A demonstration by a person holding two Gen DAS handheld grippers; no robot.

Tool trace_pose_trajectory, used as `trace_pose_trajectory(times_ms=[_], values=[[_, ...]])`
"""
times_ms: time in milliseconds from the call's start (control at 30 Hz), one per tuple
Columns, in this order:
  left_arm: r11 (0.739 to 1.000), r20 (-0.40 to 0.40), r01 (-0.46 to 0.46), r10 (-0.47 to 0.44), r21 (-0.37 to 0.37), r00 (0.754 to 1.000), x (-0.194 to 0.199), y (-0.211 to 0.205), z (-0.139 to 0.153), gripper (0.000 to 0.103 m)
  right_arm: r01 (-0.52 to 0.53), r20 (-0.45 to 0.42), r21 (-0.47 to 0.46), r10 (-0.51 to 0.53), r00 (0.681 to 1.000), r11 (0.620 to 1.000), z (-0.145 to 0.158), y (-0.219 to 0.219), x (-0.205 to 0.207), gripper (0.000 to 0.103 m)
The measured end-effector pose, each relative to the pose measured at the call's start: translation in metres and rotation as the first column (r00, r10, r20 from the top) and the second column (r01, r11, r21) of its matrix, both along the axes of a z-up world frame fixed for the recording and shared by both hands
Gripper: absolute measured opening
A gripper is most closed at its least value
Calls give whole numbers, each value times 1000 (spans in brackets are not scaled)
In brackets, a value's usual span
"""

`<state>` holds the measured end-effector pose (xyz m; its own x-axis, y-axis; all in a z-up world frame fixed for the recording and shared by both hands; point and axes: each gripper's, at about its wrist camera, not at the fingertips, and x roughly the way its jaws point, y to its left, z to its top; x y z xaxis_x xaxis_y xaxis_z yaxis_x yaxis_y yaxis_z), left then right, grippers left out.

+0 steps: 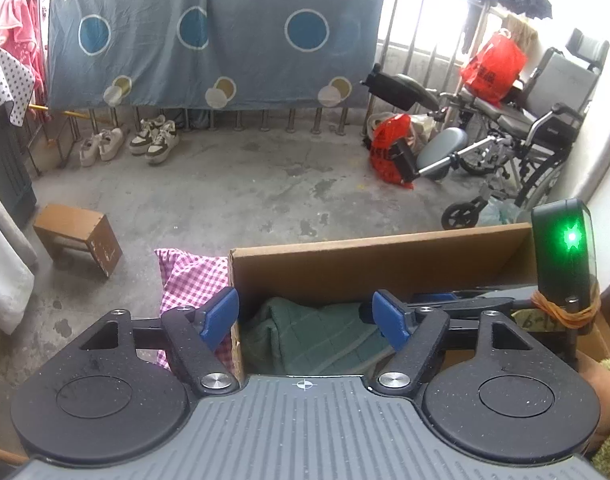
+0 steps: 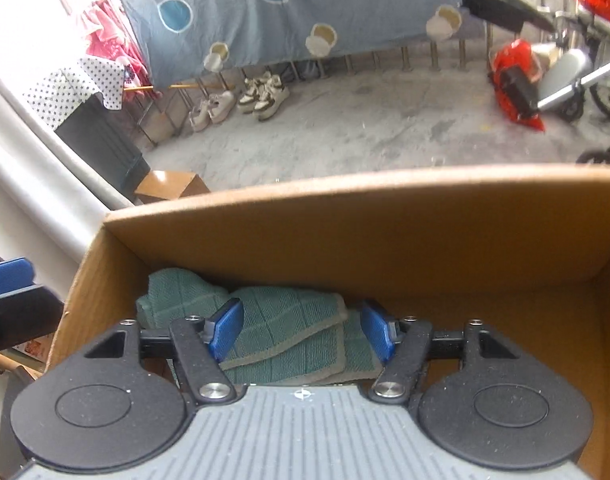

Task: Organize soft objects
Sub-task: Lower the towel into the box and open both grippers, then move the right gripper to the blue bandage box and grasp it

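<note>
**Green cloth lies in the box, both grippers open above it**

A folded green waffle-weave cloth (image 2: 281, 332) with pale edging lies on the bottom of an open brown cardboard box (image 2: 345, 240), toward its left wall. The right gripper (image 2: 301, 330) points down into the box, its blue-padded jaws standing well apart on either side of the cloth's folded layers; the pads press on nothing and hold nothing. The left gripper (image 1: 305, 316) hangs over the left edge of the same box, jaws spread wide and empty: its left pad sits outside the cardboard wall, in front of a pink-and-white checked fabric (image 1: 189, 284) that lies just beside the box, while its right pad is over the green cloth inside. Beyond the box stretches a grey concrete floor (image 1: 245, 184) with a small wooden stool (image 1: 79, 238), pairs of white sneakers (image 1: 133, 142) by the railing, a blue patterned sheet (image 1: 209, 36) hung over it, and a wheelchair (image 1: 517, 136) with red plastic bags
</note>
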<state>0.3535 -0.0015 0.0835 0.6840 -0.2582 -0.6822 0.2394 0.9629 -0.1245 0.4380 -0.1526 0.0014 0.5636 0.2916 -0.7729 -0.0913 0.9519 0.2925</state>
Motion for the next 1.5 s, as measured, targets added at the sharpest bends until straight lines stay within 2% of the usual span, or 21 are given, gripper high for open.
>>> trace_pose_trajectory(times_ms=[233, 400, 433, 467, 600, 767, 900, 1067, 1167, 1233, 1267, 1367, 1500], values=[[994, 68, -4, 11, -106, 998, -56, 27, 43, 99, -18, 94, 18, 16, 995, 1000, 50, -13, -37, 67], [995, 91, -7, 16, -100, 996, -104, 47, 63, 102, -27, 195, 67, 14, 981, 997, 94, -41, -94, 69], [995, 93, -10, 19, -103, 996, -111, 52, 65, 103, -31, 215, 76, 14, 976, 997, 101, -47, -108, 71], [994, 95, -9, 19, -106, 995, -122, 57, 66, 103, -35, 235, 88, 13, 972, 996, 109, -54, -125, 74], [994, 67, 0, 7, -107, 998, -160, 69, 57, 103, -62, 304, 110, 26, 952, 992, 131, -74, -192, 75], [992, 22, 21, -19, -123, 1000, -201, 76, 28, 103, -76, 335, 157, 19, 942, 985, 139, -93, -267, 75], [989, -69, 42, -52, -143, 996, -222, 74, -7, 103, -73, 318, 215, 1, 948, 974, 127, -98, -313, 75], [989, -171, 95, -114, -115, 979, -254, 58, -56, 103, -81, 206, 283, 22, 978, 956, 83, -83, -351, 75], [986, -238, 142, -158, -85, 958, -266, 46, -83, 102, -88, 116, 270, 58, 992, 959, 49, -63, -359, 71], [982, -264, 182, -191, -57, 945, -276, 37, -100, 102, -100, 44, 264, 91, 995, 959, 25, -49, -361, 60], [978, -277, 206, -210, -43, 938, -281, 32, -108, 102, -104, 10, 264, 106, 994, 959, 15, -43, -361, 58], [971, -303, 241, -230, -2, 925, -284, 21, -122, 101, -122, -65, 246, 142, 988, 962, -10, -28, -358, 56], [964, -317, 266, -243, 31, 917, -286, 11, -133, 98, -146, -119, 212, 174, 978, 966, -31, -15, -357, 53]])
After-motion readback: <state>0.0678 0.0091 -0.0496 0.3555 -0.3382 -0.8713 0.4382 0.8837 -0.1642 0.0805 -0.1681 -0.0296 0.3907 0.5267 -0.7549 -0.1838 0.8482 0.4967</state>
